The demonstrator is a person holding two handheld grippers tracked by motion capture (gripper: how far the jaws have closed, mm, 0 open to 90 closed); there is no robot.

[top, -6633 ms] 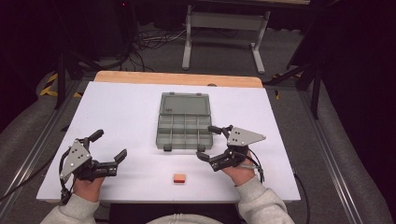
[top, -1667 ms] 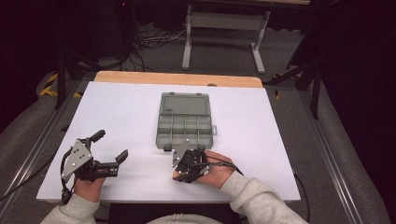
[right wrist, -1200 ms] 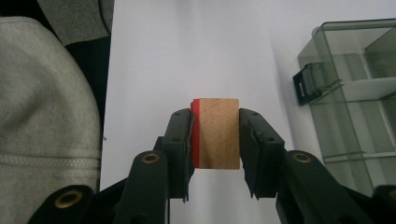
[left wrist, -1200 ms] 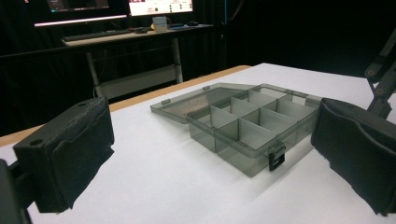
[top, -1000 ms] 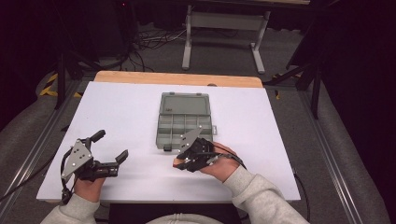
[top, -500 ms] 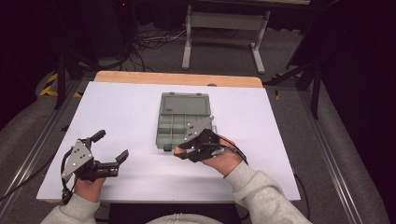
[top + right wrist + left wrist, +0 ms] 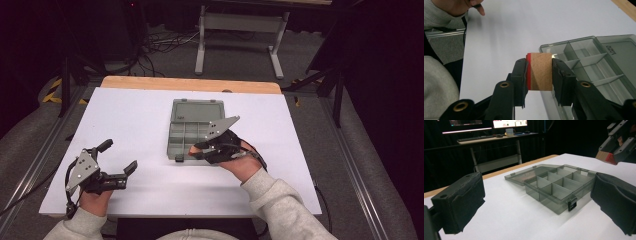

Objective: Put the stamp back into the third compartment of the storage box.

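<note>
Your right gripper carries the block over the organizer box.

On your left, the left gripper (image 7: 119, 160) rests on the white table (image 7: 130, 120), its jaws spread wide with nothing between them. Further right, the right gripper (image 7: 539, 72) is clamped on the wooden block (image 7: 540, 71) with the red edge, held above the near corner of the open grey compartment box (image 7: 192, 131).
</note>
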